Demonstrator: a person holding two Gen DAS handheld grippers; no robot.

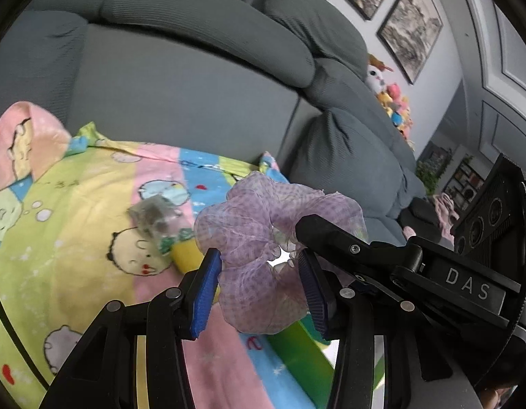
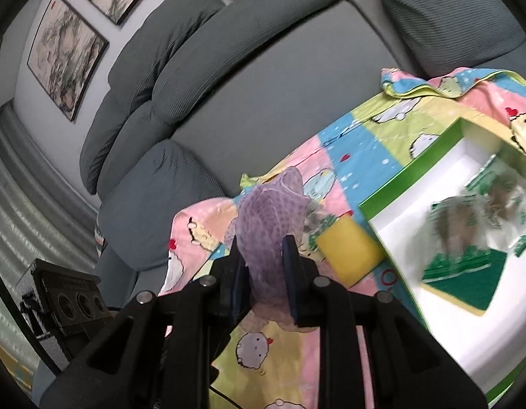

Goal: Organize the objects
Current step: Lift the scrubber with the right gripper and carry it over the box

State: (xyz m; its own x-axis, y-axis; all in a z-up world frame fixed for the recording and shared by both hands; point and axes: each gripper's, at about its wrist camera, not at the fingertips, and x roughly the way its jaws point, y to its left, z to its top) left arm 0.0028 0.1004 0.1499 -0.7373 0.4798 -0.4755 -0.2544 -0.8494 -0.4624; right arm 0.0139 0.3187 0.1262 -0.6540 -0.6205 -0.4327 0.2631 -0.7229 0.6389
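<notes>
A lilac checked scrunchie [image 1: 263, 248] hangs between the blue pads of my left gripper [image 1: 259, 272], whose jaws stand wide and loosely around it. My right gripper [image 2: 263, 259] is shut on the same scrunchie [image 2: 273, 225] and holds it above the cartoon blanket [image 1: 75, 204]. The right gripper's finger [image 1: 334, 238] reaches into the left wrist view from the right. A yellow sponge [image 2: 348, 252] and a clear packet [image 1: 153, 218] lie on the blanket. A green-rimmed white box [image 2: 409, 173] at right holds packets [image 2: 474, 218] and a green sponge [image 2: 467, 283].
The grey sofa [image 1: 181, 95] runs behind the blanket. Plush toys [image 1: 392, 102] sit at its far end. Framed pictures [image 2: 65, 54] hang on the wall. The left gripper's body [image 2: 68, 300] shows at the lower left of the right wrist view.
</notes>
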